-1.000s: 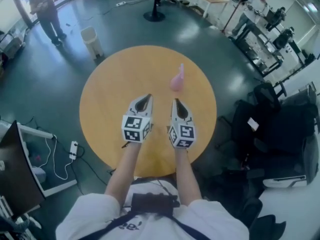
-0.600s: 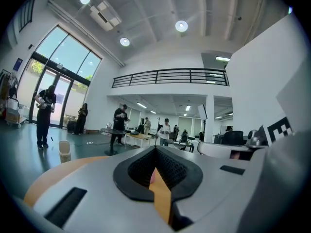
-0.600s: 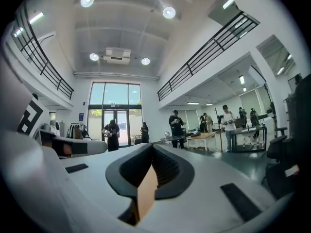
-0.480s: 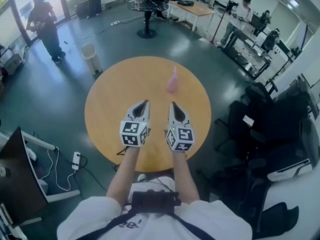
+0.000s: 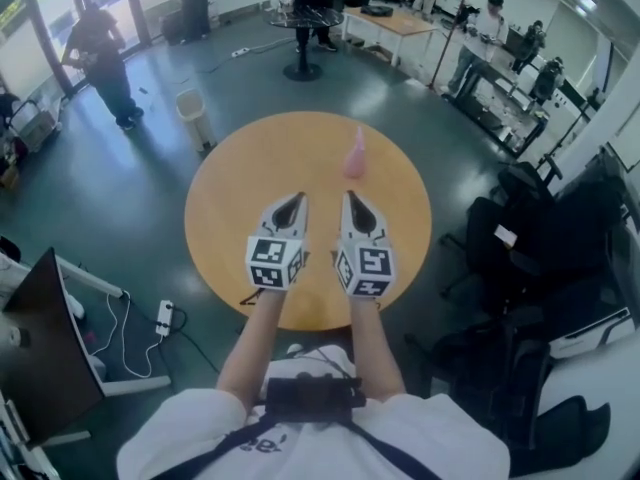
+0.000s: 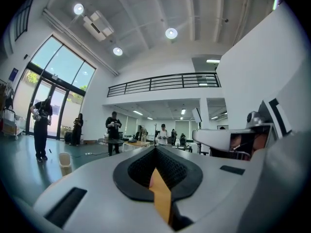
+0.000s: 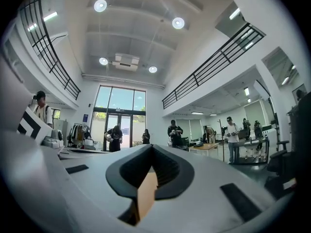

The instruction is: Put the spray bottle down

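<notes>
The pink spray bottle (image 5: 354, 154) stands upright and alone on the far half of the round wooden table (image 5: 230, 198). My left gripper (image 5: 296, 198) and right gripper (image 5: 349, 197) hover side by side above the table's near half, both pointing toward the bottle and well short of it. Both are shut with nothing between the pads. In the left gripper view the left gripper (image 6: 155, 150) points level across the hall, jaws together. The right gripper (image 7: 151, 147) shows the same in the right gripper view. The bottle is in neither gripper view.
A white bin (image 5: 192, 113) stands on the floor beyond the table's left side. Black chairs (image 5: 520, 258) crowd the right. A desk corner with cables (image 5: 60, 318) sits at the left. Several people stand at the back of the hall.
Both grippers have lifted a little and stayed side by side, still shut. The pink bottle has kept its place on the table.
</notes>
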`<state>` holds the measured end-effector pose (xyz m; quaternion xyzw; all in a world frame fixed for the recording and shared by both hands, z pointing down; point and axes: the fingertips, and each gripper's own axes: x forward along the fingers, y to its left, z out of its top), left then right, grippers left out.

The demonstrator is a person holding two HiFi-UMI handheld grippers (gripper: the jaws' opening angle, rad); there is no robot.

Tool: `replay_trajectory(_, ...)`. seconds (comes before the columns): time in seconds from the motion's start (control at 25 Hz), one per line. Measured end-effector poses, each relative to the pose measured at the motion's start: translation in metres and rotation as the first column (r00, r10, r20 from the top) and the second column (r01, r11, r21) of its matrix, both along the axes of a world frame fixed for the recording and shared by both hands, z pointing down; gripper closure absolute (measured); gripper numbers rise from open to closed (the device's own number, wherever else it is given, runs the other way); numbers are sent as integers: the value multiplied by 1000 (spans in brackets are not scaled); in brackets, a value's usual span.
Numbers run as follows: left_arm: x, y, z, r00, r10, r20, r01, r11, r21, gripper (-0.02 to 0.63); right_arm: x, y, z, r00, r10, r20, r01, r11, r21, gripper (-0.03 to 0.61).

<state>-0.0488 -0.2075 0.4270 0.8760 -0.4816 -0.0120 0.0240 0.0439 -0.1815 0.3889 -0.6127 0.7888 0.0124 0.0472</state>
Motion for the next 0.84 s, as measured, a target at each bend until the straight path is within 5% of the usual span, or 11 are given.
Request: replay_trajectory(0.84, 6, 21, -8, 999, 35, -15, -34, 999, 18, 601, 4, 25, -7, 998, 56, -2, -56, 998, 24, 557)
